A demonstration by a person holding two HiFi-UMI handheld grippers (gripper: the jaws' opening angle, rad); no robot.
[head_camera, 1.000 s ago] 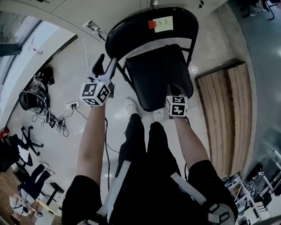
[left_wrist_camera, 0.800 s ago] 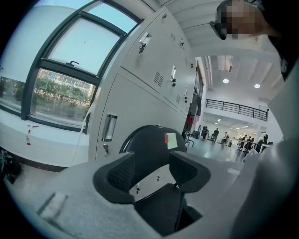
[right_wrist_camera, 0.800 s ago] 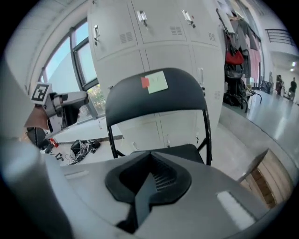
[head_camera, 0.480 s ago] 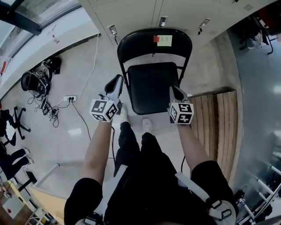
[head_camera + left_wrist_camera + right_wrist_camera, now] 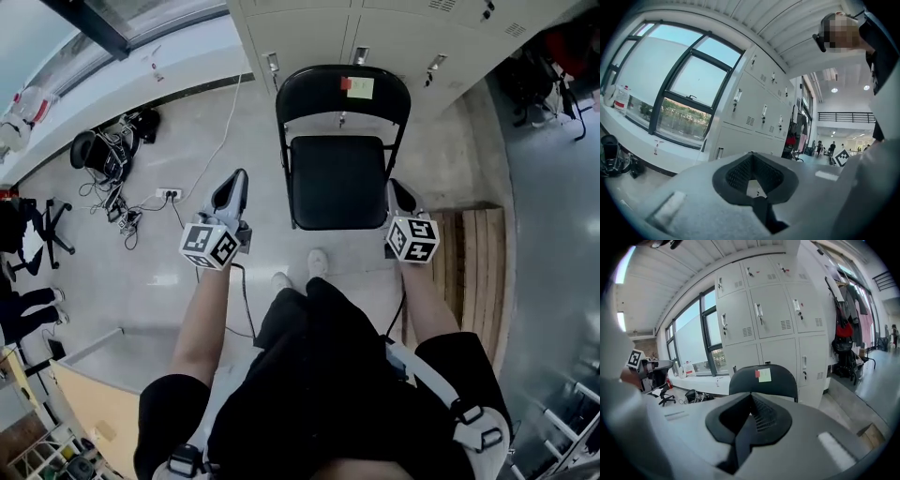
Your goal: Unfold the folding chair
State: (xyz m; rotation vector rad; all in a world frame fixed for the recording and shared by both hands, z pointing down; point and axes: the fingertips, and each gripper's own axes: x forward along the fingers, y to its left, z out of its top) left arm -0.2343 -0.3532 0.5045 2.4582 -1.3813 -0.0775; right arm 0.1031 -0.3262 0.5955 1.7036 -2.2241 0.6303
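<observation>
The black folding chair [image 5: 339,183] stands unfolded in front of the lockers, seat level, with a red and a yellow sticker on its backrest [image 5: 783,383]. My left gripper [image 5: 239,180] hangs left of the seat, apart from the chair frame. Its jaws have just been closing and now meet with nothing between them [image 5: 751,161]. My right gripper [image 5: 394,187] hovers off the seat's right front corner, clear of it, also shut and empty [image 5: 751,399]. The right gripper view looks straight at the backrest.
Grey lockers [image 5: 394,33] stand right behind the chair. A wooden pallet [image 5: 478,272] lies on the floor at the right. Cables and a power strip [image 5: 169,195] sprawl at the left below the window. The person's feet [image 5: 317,262] stand just before the chair.
Both grippers have risen and drawn back from the chair, which now looks smaller and farther off. The left jaws went from open beside the chair frame to shut.
</observation>
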